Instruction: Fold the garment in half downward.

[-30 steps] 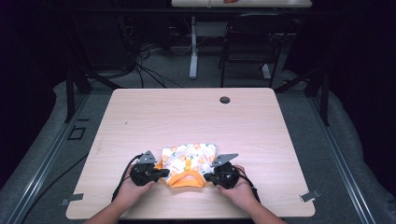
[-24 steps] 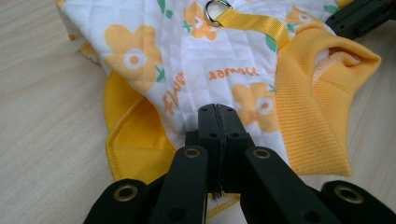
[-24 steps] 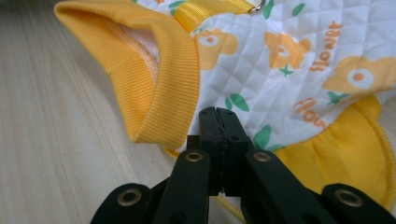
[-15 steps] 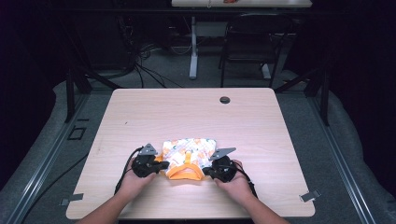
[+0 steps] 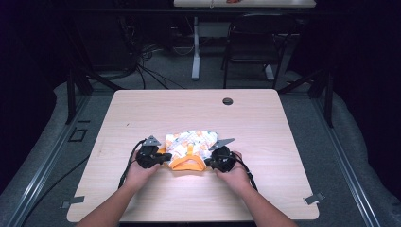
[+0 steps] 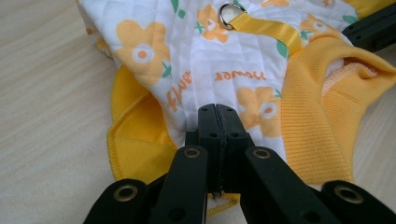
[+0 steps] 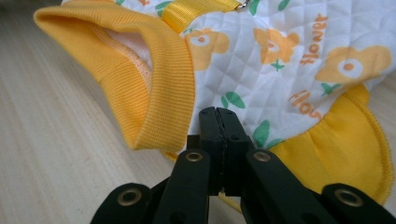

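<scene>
A small quilted garment [image 5: 191, 142], white with orange flowers and yellow ribbed trim, lies on the wooden table [image 5: 265, 142] near its front middle. My left gripper [image 5: 163, 158] is shut on the garment's left edge. In the left gripper view the jaws [image 6: 218, 112] pinch the white fabric beside a yellow hem [image 6: 130, 135], and a yellow strap with a metal ring [image 6: 229, 10] lies beyond. My right gripper [image 5: 208, 163] is shut on the right edge. Its jaws [image 7: 218, 114] clamp the quilted cloth next to the ribbed yellow opening [image 7: 159, 70].
A round cable hole [image 5: 227, 101] sits near the table's far edge. Beyond the table stand a dark chair [image 5: 255, 42] and a desk leg [image 5: 195, 52], with cables on the floor. Bare tabletop lies to the left, right and far side.
Both grippers, holding the garment, have moved away from the table's front edge toward the middle. The garment has shifted with them.
</scene>
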The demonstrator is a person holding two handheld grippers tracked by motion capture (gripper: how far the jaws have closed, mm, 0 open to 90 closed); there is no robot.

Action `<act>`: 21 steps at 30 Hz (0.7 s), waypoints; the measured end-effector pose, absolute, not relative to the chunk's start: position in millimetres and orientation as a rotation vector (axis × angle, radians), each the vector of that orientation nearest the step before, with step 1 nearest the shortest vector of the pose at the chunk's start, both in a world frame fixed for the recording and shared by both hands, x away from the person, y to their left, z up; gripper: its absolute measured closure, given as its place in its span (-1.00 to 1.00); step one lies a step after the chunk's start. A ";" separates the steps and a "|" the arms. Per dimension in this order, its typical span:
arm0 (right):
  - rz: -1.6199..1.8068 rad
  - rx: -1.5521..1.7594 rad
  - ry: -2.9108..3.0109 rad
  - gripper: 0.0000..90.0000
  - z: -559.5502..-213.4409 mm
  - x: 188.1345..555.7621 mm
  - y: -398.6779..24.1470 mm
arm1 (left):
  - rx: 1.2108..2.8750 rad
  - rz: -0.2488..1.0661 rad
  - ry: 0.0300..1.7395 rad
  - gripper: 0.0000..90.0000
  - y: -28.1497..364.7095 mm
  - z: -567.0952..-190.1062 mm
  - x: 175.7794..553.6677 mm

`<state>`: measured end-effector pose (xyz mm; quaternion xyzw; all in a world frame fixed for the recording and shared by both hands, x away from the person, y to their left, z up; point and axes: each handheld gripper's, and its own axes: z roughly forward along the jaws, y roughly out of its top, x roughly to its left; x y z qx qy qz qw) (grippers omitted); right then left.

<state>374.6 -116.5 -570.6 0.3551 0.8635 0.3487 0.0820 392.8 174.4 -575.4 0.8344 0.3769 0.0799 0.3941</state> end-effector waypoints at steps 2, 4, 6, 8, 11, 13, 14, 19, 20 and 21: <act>1.031 1.066 2.580 1.00 -570.1 379.2 -116.7 | 2.122 0.203 0.957 1.00 174.0 -574.8 394.6; 1.035 1.080 2.567 1.00 -570.6 382.3 -116.5 | 2.132 0.211 0.959 1.00 172.9 -573.8 399.3; 1.042 1.091 2.562 1.00 -570.9 385.0 -117.0 | 2.111 0.202 0.977 1.00 174.0 -575.0 402.3; 1.048 1.102 2.556 1.00 -571.1 386.2 -116.6 | 2.088 0.195 0.991 1.00 174.8 -576.1 404.1; 1.034 1.090 2.558 1.00 -570.8 387.8 -116.5 | 2.082 0.193 0.999 1.00 175.1 -576.4 404.7; 1.041 1.095 2.551 1.00 -571.1 388.3 -115.8 | 2.080 0.191 1.002 1.00 175.2 -576.3 404.7; 1.037 1.099 2.553 1.00 -570.8 388.3 -115.7 | 2.078 0.189 1.007 1.00 175.1 -576.3 404.6; 1.033 1.107 2.552 1.00 -570.1 387.7 -115.1 | 2.068 0.191 1.016 1.00 174.8 -575.1 404.3; 1.033 1.107 2.551 1.00 -569.7 387.6 -115.1 | 2.065 0.190 1.024 1.00 174.2 -574.0 403.4; 1.039 1.095 2.553 1.00 -568.8 387.6 -115.4 | 2.070 0.196 1.017 0.99 174.2 -573.3 403.3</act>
